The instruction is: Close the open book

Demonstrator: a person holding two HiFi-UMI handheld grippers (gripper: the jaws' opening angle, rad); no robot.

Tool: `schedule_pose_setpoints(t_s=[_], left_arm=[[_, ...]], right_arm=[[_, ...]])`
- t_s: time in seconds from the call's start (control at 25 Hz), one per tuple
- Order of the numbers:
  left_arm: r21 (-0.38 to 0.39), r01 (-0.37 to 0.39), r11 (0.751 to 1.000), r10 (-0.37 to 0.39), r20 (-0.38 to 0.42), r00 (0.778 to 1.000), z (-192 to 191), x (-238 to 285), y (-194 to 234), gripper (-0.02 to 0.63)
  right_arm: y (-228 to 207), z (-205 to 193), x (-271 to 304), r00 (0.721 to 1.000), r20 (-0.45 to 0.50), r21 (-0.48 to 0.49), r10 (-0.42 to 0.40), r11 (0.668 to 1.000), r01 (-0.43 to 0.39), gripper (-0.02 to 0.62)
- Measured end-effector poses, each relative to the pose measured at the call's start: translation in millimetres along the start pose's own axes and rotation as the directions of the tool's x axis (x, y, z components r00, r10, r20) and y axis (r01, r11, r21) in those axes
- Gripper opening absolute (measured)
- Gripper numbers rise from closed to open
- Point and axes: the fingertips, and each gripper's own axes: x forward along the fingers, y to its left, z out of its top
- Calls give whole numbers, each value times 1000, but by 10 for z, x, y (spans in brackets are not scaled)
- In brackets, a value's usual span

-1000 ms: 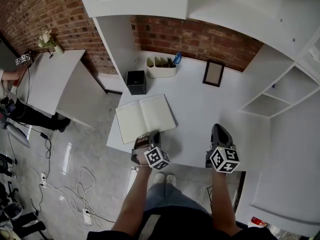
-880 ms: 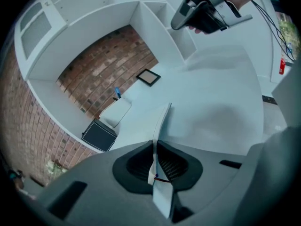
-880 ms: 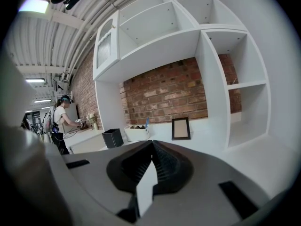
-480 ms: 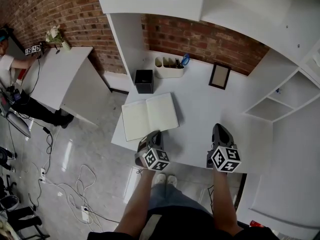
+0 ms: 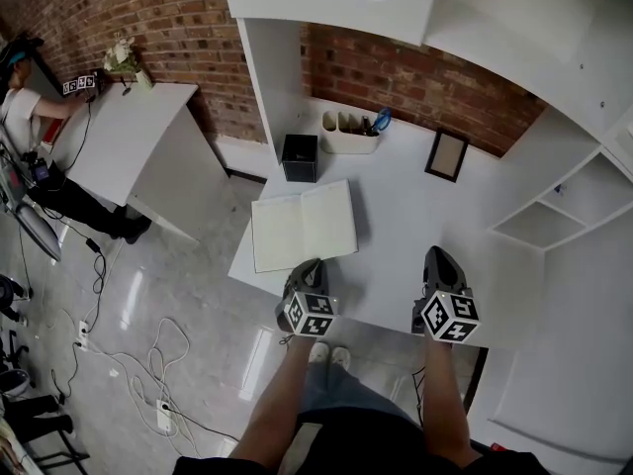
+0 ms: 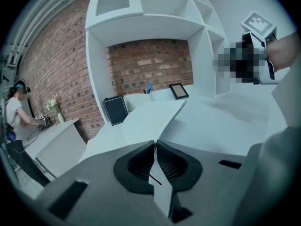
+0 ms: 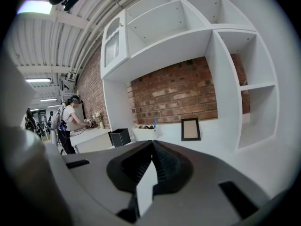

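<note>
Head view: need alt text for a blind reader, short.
An open book lies flat on a white desk, seen from above, with the left gripper at its near edge and the right gripper off to the right. Behind the book stand a black box, a white organiser and a picture frame.

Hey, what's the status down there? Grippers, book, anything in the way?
Left gripper shut, empty, by the book's near edge. Right gripper shut, empty, off to the side. Book open, flat on desk. Nothing blocking.
</note>
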Motion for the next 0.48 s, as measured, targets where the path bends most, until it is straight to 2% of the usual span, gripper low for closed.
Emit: schedule_pose_setpoints(t_s=[0.24,0.4,0.48], left_arm=[[-168,-6,986,16,58,998,-1,-77,135,23],[-288,-7,958,34,89,995,-36,-131,266,21],[-355,-8,935,44,93,995,-81,-164,332,20]], right_arm=[[84,13,51,1000,-5,-8,15,1000,-15,-2],[142,7,103,1000,-10,-12,29,999,-30,-2],[181,-4,121,999,-12,-15,38,999,-38,-2]])
